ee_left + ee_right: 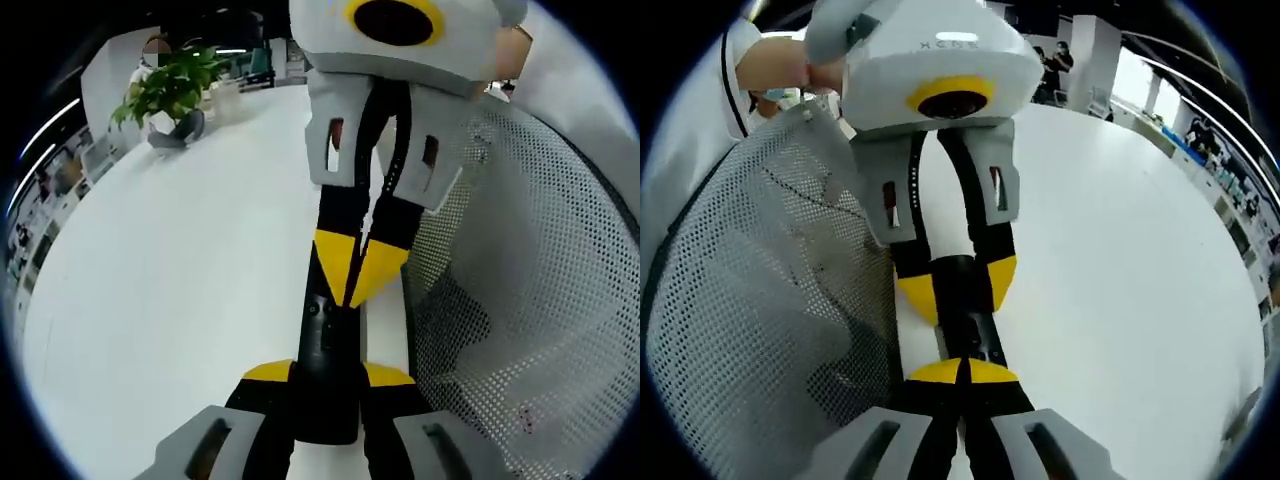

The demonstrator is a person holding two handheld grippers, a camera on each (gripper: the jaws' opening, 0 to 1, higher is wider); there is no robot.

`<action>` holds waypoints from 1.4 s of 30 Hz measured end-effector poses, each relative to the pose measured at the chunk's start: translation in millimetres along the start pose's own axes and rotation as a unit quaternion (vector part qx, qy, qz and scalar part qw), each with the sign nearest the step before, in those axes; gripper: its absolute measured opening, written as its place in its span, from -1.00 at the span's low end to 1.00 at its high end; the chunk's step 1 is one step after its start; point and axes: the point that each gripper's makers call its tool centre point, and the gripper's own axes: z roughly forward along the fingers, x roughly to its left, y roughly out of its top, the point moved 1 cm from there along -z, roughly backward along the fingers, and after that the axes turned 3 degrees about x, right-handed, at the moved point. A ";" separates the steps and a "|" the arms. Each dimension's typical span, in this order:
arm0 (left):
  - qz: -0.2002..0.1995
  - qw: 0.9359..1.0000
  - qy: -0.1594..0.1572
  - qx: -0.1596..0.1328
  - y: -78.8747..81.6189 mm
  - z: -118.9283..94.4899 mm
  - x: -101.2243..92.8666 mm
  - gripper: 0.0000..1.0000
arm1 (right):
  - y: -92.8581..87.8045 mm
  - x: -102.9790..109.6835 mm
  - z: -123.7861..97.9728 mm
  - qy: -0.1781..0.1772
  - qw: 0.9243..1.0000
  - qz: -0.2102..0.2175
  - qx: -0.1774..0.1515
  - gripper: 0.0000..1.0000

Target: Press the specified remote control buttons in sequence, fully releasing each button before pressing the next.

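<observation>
Clamped on black remote (325, 365) between yellow-tipped jaws of left gripper (328, 378). Pressing remote's top with right gripper (358, 275), jaws together, from twelve o'clock. White table (180, 290) beneath.

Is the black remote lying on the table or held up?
Held up. The left gripper clamps one end of the remote, lifted off the white table. The right gripper's shut tips press on it.

The slim black plastic remote control (326, 350) stood lengthwise at lower centre of the left gripper view, small round buttons faintly visible on its face. In the right gripper view it (965, 305) sat at centre frame, above the white table, clamped across its sides between yellow-tipped jaws.
</observation>
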 end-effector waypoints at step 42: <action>0.000 1.000 0.000 -0.012 -0.1 0.3 -0.1 -0.52 | 3.0 -14.0 2.4 0.010 1.000 0.000 0.021 -1.00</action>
